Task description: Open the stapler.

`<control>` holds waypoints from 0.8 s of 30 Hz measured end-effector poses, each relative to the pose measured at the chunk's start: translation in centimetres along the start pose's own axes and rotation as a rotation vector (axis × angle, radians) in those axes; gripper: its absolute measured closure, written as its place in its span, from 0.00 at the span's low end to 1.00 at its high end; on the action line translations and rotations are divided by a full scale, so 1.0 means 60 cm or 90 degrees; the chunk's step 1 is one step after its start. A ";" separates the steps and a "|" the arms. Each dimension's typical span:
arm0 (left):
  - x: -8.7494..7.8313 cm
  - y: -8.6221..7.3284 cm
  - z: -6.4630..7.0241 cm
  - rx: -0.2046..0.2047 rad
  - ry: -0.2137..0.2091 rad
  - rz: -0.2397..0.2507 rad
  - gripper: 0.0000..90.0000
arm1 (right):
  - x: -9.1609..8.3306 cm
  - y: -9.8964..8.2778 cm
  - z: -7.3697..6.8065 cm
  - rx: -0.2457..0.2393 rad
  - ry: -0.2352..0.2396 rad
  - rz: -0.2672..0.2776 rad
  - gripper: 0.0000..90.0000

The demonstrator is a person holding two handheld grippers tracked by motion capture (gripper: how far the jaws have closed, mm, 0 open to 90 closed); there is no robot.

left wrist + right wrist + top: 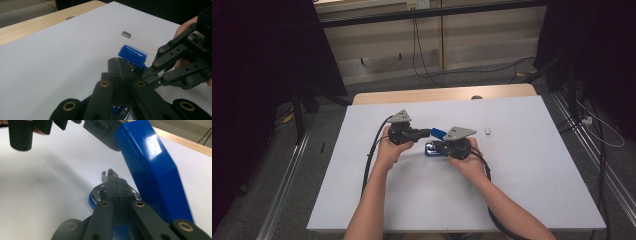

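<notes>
A blue stapler (435,141) stands swung open in the middle of the white table (522,190). Its blue top (132,56) is raised at a slant, and my left gripper (123,65) is shut on that top's end. My right gripper (111,175) comes in from the other side, its jaws shut on the chrome rail of the stapler's base (98,193). The blue top (152,167) rises to the right of those jaws. In the high view the left gripper (426,133) points right and the right gripper (438,147) points left, close together. A small grey staple block (488,131) lies to the right.
The staple block (126,34) lies apart on the bare white top beyond the grippers. A wooden table edge (442,94) runs along the far side. Dark curtains and stands flank the table, and cables trail over the floor behind it.
</notes>
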State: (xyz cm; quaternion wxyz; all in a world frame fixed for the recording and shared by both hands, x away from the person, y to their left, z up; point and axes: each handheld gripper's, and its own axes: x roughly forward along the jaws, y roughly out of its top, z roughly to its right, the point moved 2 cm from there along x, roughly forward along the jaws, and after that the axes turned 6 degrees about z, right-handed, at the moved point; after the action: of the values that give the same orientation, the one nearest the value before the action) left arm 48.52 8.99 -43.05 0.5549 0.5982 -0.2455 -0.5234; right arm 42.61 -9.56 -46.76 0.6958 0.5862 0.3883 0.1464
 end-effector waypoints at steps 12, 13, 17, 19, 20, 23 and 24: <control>0.000 -0.001 -0.001 0.002 0.002 -0.001 1.00 | 0.009 -0.004 -0.007 0.027 -0.063 0.035 1.00; 0.000 -0.001 -0.001 -0.001 0.001 0.003 1.00 | 0.009 -0.004 -0.008 0.027 -0.069 0.039 1.00; 0.003 -0.014 -0.006 -0.002 0.006 -0.010 0.98 | 0.008 -0.004 -0.011 0.034 -0.085 0.053 1.00; 0.008 -0.024 -0.009 -0.004 0.004 -0.025 0.98 | 0.007 -0.004 -0.011 0.037 -0.083 0.054 1.00; 0.010 -0.029 -0.010 -0.005 0.000 -0.035 0.98 | 0.007 -0.004 -0.011 0.041 -0.083 0.055 1.00; 0.016 -0.036 -0.007 0.000 -0.009 -0.048 0.99 | 0.007 -0.004 -0.011 0.038 -0.081 0.054 1.00; 0.017 -0.036 -0.007 0.003 -0.010 -0.049 0.99 | 0.007 -0.004 -0.012 0.036 -0.082 0.053 1.00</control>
State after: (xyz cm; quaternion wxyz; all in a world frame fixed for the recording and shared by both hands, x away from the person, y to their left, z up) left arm 48.62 8.83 -45.47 0.5312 0.6043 -0.2280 -0.5483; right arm 42.32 -8.85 -47.14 0.6955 0.6297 0.3222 0.1263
